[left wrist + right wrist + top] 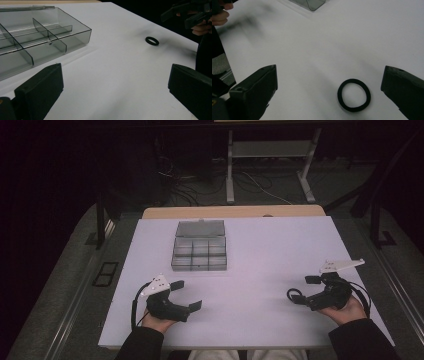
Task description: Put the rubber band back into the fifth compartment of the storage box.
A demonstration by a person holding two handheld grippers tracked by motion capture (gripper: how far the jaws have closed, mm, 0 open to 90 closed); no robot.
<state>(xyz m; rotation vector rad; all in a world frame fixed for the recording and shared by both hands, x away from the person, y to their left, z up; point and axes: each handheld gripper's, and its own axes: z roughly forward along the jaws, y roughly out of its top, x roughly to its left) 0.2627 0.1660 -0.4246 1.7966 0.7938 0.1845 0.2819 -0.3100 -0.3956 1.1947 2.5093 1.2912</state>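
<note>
Black rubber ring (354,95) lies flat on the white tabletop (342,42) between my right tool's (329,92) spread jaws, nearer one, ready for pinching, while my left tool (115,92) waits open-jawed beside the clear divided box (37,40).

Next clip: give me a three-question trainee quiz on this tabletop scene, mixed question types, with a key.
1. True or false: the black ring lies flat on the white table, held by neither gripper.
2. Which gripper is nearer the ring? A) left gripper B) right gripper
3. Fill in: the lid of the compartment box is ____.

Key: 1 true; 2 B; 3 open. Both grippers' jaws stand apart.
</note>
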